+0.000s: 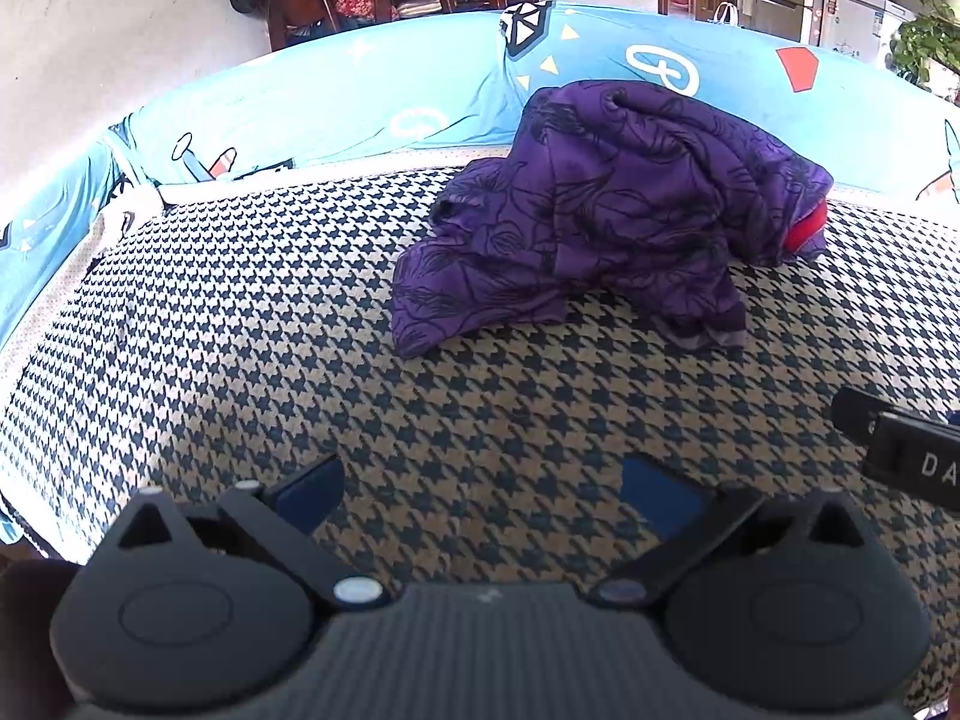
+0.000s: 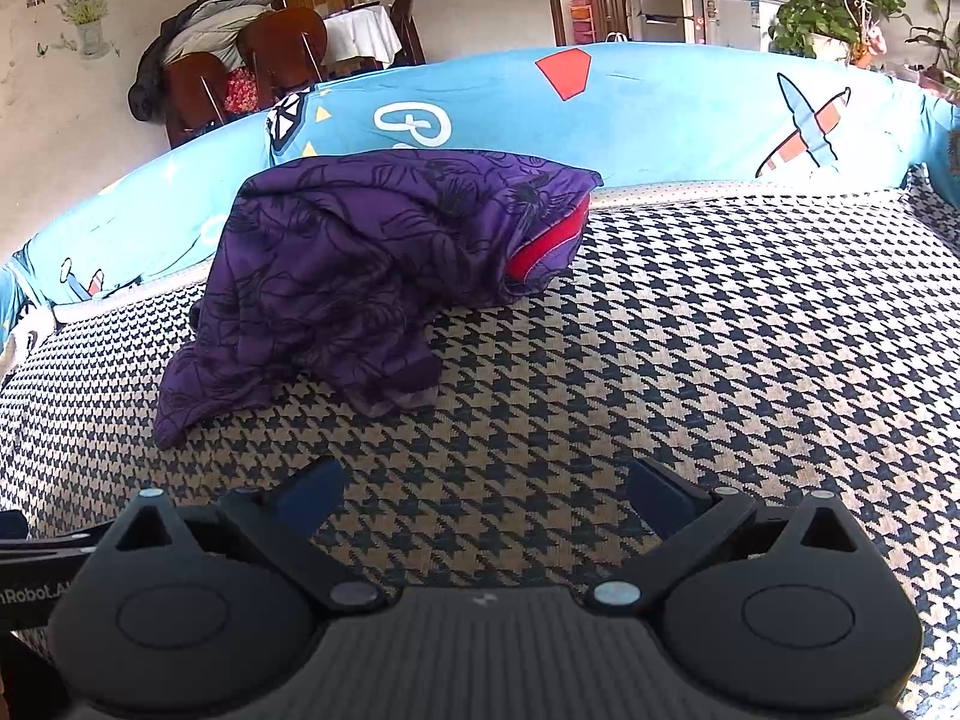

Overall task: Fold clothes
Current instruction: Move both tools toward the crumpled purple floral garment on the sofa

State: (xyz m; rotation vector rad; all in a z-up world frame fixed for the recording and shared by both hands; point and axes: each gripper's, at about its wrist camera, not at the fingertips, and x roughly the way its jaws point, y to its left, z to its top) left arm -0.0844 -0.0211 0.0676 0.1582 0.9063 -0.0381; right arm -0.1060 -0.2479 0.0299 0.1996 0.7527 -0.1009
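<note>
A purple garment (image 1: pixel 606 210) with a dark flower print and a red trim lies crumpled in a heap on the houndstooth-patterned seat (image 1: pixel 300 360), against the blue backrest. It also shows in the right wrist view (image 2: pixel 360 264). My left gripper (image 1: pixel 486 492) is open and empty, low over the seat, well short of the garment. My right gripper (image 2: pixel 486 492) is open and empty too, in front of the garment and to its right. The right gripper's body shows at the right edge of the left wrist view (image 1: pixel 900 450).
The blue cartoon-print backrest (image 2: pixel 660 108) curves around the far side of the seat. Behind it stand wooden chairs (image 2: pixel 282 42) with clothes on them, a table with a white cloth, a fridge and potted plants (image 2: pixel 840 6). Bare houndstooth seat (image 2: pixel 720 360) lies right of the garment.
</note>
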